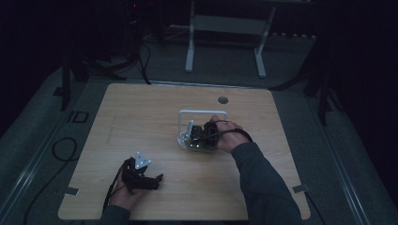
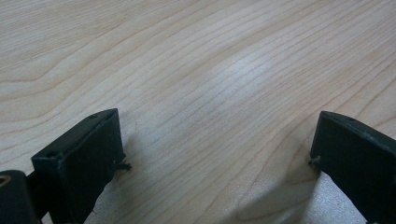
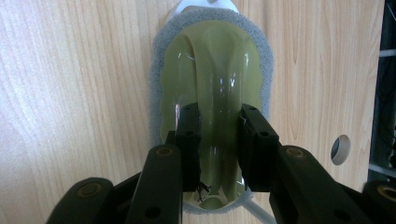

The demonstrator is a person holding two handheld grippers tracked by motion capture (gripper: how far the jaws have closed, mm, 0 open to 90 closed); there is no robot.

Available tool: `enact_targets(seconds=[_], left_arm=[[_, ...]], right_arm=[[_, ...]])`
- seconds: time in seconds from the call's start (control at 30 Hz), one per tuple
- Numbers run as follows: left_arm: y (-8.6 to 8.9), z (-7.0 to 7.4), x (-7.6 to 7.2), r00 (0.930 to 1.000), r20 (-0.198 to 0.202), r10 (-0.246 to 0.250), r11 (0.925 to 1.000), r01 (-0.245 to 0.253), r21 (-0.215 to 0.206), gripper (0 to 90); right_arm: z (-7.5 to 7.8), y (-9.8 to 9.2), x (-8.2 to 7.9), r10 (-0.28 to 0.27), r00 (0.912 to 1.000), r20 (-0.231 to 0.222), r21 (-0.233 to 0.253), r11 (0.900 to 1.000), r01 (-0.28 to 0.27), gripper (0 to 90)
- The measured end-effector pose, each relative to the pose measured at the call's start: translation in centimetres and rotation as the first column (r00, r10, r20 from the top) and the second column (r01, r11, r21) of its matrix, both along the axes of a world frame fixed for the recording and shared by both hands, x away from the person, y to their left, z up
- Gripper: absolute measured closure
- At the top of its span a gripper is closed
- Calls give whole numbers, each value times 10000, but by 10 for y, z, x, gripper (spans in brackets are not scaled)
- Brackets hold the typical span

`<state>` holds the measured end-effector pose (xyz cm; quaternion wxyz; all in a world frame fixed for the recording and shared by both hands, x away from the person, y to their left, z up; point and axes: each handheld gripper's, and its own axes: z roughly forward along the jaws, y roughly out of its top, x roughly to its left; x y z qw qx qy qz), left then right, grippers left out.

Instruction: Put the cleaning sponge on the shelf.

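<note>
A: While the left claw (image 1: 157, 179) idles near the front edge of the surface (image 1: 141, 117), jaws spread wide over bare wood, where is the thing being handled?

B: In the right claw (image 3: 218, 140). Its jaws are clamped on the raised central ridge of a green-handled scrubber (image 3: 210, 84), one pad on each flank of that ridge. The scrubber sits right of centre on the surface, over a white wire rack (image 1: 202, 112).

A: How does its long axis run?

B: Straight away from the right claw, in line with the jaws. In the right gripper view the grey pad rims the translucent green body, and the far tip meets a white piece of the rack.

A: So which hand does the work?

B: The right hand (image 1: 228, 136), I'd judge; it's on the scrubber already, and the left claw lies well apart, nearer the person. Any lift or slide would go along that lengthwise axis, clear of the rack's frame.
</note>
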<state>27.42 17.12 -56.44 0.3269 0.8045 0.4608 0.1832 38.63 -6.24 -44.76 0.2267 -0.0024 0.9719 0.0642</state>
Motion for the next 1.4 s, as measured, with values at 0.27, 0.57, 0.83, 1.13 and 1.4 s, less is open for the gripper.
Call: enact_targets(seconds=[0.27,0.57,0.83,1.13,1.4], left_arm=[[0,0,0,10000,-3,-1,10000,1,1,25],[0,0,0,10000,-2,-3,10000,3,2,25],[0,0,0,10000,-3,-3,10000,3,3,25],[0,0,0,10000,-4,-3,10000,3,0,25],[0,0,0,10000,-12,-17,10000,17,18,25]], right_arm=[[-7,4,4,115,9999,19,-99,9999,-115,717],[-14,13,5,315,9995,97,-323,9990,-312,717],[-17,14,6,338,9987,373,-534,9981,-318,718],[-20,13,8,341,9966,745,-541,9981,-301,717],[-24,13,10,245,9926,1188,-592,9981,-176,719]])
